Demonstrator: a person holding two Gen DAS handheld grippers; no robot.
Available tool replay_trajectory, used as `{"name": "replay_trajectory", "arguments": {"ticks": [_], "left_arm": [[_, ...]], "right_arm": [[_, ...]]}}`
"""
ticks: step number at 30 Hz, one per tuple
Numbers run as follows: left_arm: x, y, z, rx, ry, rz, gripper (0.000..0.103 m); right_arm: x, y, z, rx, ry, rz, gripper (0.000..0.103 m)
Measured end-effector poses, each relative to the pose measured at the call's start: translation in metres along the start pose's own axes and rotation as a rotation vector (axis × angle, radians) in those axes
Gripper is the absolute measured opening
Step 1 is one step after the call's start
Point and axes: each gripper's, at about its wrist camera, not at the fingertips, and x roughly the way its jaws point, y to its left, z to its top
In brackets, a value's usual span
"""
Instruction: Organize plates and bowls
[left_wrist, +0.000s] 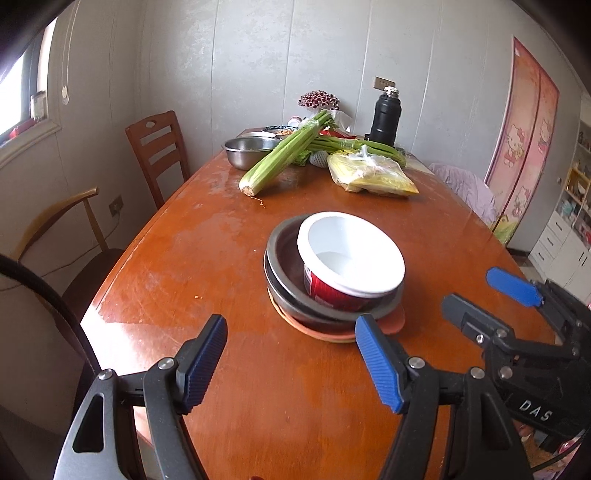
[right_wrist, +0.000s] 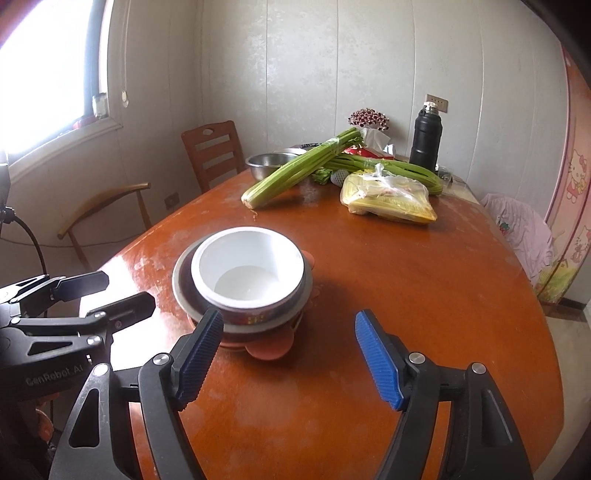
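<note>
Now both claws, the left claw (left_wrist: 291, 363) and the right claw (right_wrist: 290, 360), are hanging apart and empty near the nested stack: cup (left_wrist: 351, 254) sitting inside bowl (left_wrist: 284, 266) on plate (left_wrist: 395, 321), saving surface (left_wrist: 221, 258) room.

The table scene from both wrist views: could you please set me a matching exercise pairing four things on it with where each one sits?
Things:
1. white-lined bowl
2. orange plate
3. black flask
4. celery bunch

Places:
A. upright at the far end of the table, near the wall
B. at the bottom of the stack, under the steel bowls
C. lying with its root end towards the camera, its top by the far steel bowl
D. on top of the stack, tilted inside a steel bowl

Pairs: 1-D, 2-B, 3-A, 4-C
</note>
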Motion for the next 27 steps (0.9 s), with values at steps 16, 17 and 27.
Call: {"name": "replay_trajectory", "arguments": {"ticks": [16,17,27], "left_arm": [[0.004,0.0,-0.042,-0.027,0.048,-0.021,0.074],[0.004,0.0,-0.043,-0.026,0.047,-0.018,0.074],[0.012,-0.003,-0.05,-0.016,0.072,-0.003,0.074]], "right_arm": [[-0.003,0.005,-0.05,0.023,0.047,-0.032,0.075],[-0.003,0.005,-0.054,0.027,0.047,-0.033,0.075],[-0.002,0.003,-0.068,0.046,0.069,-0.041,0.075]]}}
